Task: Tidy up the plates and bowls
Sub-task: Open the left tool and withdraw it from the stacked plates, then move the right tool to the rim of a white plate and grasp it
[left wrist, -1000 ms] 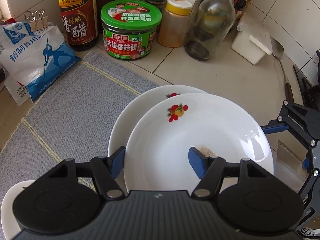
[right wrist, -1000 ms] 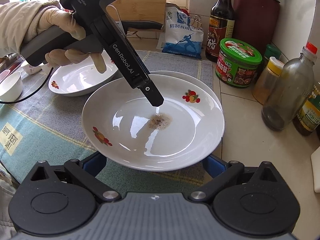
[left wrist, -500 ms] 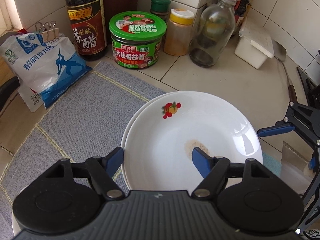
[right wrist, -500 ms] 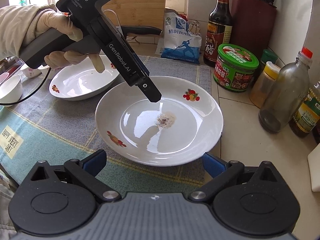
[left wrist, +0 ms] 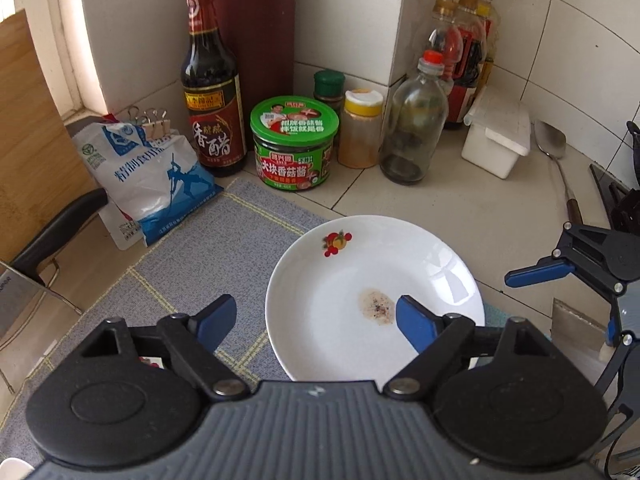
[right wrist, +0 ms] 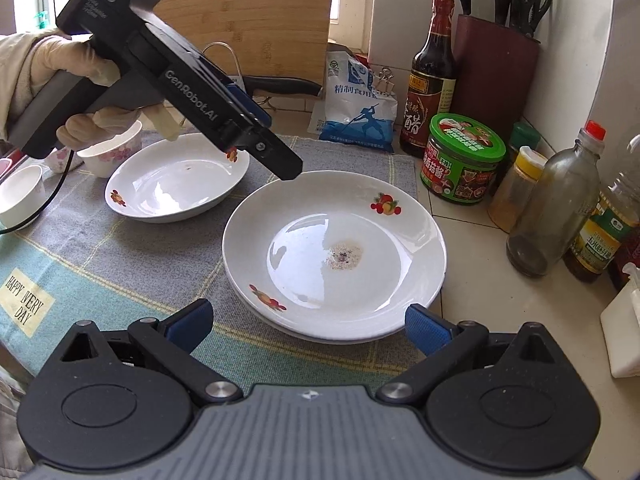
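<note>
Plates dominate the left wrist view: a white soup plate with a fruit motif and a brownish residue spot sits partly on the grey checked mat, partly on the tiled desk. The left gripper hangs above it, jaws opening, its blue pads clear of the rim and nothing pressed between them. Behind stand a vinegar bottle, a green-lidded mushroom sauce jar, a salt bag and a white lidded box. At the right edge the right gripper's fingers show.

From the right wrist view, that plate proves to be the top of a stack, a second plate's rim showing beneath it. The right gripper stands wide and empty, just short of the stack. Seen only here: another fruit-patterned plate further left on the mat, two small bowls, and a gloved hand holding the left gripper's handle.
</note>
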Available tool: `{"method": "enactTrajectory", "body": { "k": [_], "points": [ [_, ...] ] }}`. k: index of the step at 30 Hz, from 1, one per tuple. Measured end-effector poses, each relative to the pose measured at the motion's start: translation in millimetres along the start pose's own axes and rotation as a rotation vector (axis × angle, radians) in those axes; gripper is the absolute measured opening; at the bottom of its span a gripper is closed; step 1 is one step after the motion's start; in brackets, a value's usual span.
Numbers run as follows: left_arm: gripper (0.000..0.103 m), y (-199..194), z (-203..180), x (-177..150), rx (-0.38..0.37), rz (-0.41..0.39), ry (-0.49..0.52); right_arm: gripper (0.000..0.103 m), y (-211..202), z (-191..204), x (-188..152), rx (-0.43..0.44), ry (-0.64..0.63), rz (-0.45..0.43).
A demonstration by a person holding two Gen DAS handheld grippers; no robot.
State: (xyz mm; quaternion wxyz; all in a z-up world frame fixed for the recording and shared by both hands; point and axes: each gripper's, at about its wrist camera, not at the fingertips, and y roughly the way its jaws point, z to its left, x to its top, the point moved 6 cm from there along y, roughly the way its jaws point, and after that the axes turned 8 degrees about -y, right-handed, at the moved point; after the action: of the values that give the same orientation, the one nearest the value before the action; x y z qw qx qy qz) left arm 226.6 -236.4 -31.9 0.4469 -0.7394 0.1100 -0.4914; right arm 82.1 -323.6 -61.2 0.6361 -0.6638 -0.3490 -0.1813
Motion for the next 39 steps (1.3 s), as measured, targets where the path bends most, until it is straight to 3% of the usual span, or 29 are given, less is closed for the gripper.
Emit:
{"method": "enactTrajectory", "body": {
  "k": [9,17,24,35,39],
  "points": [
    [0.095,-63,-8,-54,0.187,-0.163,0.021,0.103,-13,17,-2,-0.064,0.066,-0.036],
    [0.096,-71,20,-125,0.302,-0.106,-0.184,0.103,-4,39,4,-0.045,0.092,-0.048],
    [0.096,-70,49,-163,0.355,-0.073,-0.333,0.103,4,58,19,-0.012,0.040,-0.038],
    [0.096,-45,68,-179,0.405,-0.069,-0.343,0.103,16,74,28,0.026,0.017,-0.004],
    [0.096,-36,73,-177,0.372,-0.076,-0.361,0.103,21,73,36,0.028,-0.004,0.004]
  ]
}}
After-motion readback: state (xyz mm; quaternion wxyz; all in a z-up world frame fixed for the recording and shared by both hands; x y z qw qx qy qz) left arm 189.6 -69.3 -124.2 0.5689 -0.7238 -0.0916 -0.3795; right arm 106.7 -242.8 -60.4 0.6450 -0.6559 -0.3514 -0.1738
